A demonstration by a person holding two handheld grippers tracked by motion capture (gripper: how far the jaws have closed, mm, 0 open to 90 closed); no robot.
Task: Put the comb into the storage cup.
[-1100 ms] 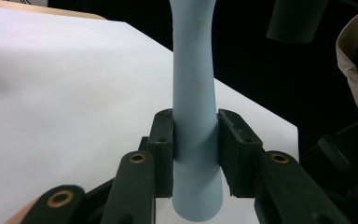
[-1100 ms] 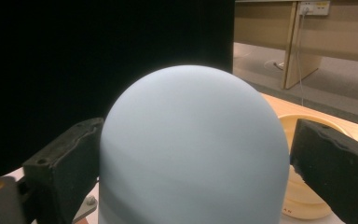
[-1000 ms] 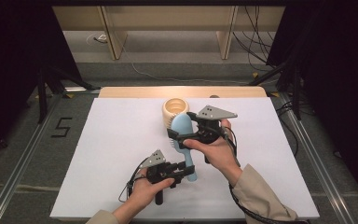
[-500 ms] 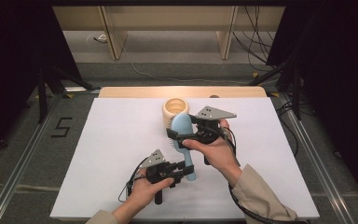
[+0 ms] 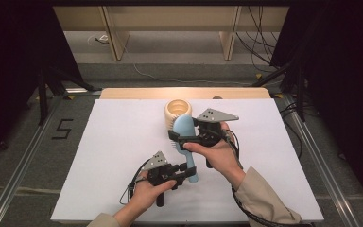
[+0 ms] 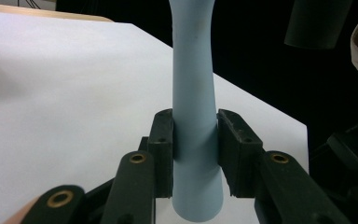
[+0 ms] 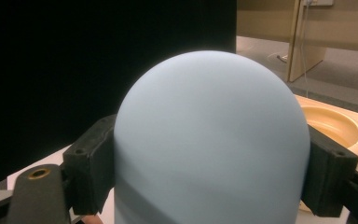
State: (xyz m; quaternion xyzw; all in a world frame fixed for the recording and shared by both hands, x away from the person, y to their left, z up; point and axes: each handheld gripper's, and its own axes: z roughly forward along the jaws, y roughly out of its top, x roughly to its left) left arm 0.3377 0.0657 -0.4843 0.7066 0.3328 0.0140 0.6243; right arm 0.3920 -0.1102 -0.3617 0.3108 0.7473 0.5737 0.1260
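High view: one pale blue plastic hairbrush (image 5: 185,142) with a rounded head and a tapering handle is held above the white table sheet (image 5: 113,156), its head next to the one cream, ring-shaped ceramic cup (image 5: 177,111) and its handle running away from the cup toward the person. Left gripper (image 5: 182,171): jaws clamped on the handle near its flared end; in the left gripper view both black pads (image 6: 161,149) press the handle's sides. Right gripper (image 5: 179,137): jaws astride the head of the brush, having just been closing; in the right gripper view a pad (image 7: 91,161) lies against each flank of the blue head, so the grip is on the head.

Surroundings, relative to the cup: the right gripper and its grey three-cornered plate (image 5: 216,115) lie just beside it, on the side of the person's right hand (image 5: 217,153); the left hand (image 5: 146,194) is well apart from it, near the sheet's near edge. The brush head overlaps the cup's near rim in the high view.

Count: one brush, one cup, two grippers.

Change from the earlier frames: brush, cup and both hands lie where they did; only the right jaws have narrowed.
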